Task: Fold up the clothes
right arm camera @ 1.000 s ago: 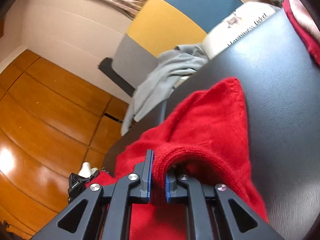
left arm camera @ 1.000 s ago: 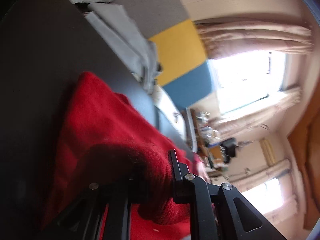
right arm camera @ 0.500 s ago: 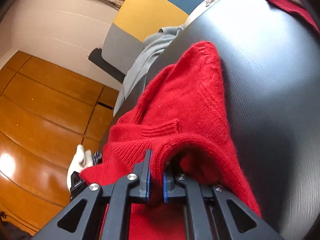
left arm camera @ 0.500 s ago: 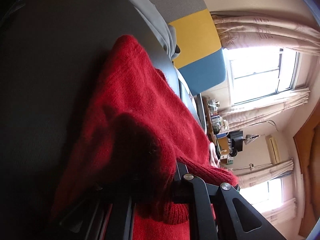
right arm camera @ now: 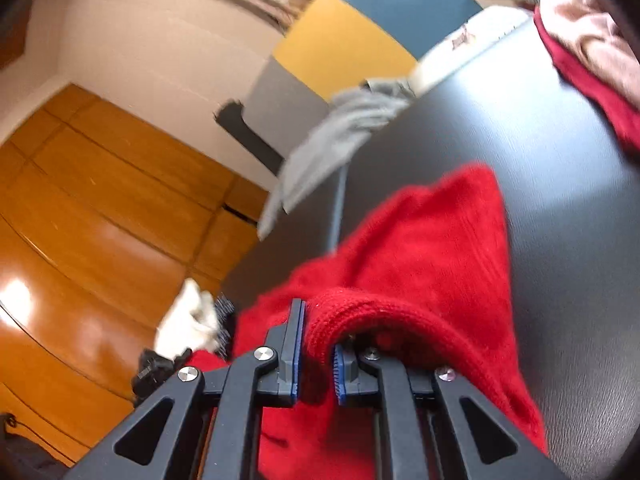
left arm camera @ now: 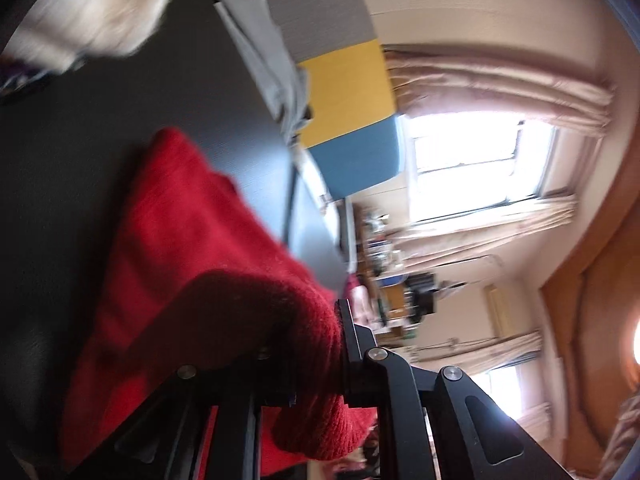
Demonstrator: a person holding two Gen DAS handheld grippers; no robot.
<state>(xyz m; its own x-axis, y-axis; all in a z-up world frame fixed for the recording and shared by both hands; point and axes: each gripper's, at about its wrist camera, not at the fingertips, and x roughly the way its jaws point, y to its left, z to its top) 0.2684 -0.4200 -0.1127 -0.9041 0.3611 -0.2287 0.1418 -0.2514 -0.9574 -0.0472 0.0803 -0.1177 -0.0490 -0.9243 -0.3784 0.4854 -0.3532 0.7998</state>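
Right gripper was clamped on the ribbed hem of the red sweater, jaws easing open slightly with cloth still between them. Left gripper was closed on another edge of the same sweater. Sweater was draped from both grippers forward onto the dark table. For a clean fold, both edges should be kept level, taut, and laid down together. Both grippers were pitched slightly downward. Grey garment lay further off at the table edge.

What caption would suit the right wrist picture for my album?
Right claw, jaws opening, with a fold of red sweater between them above a dark table.
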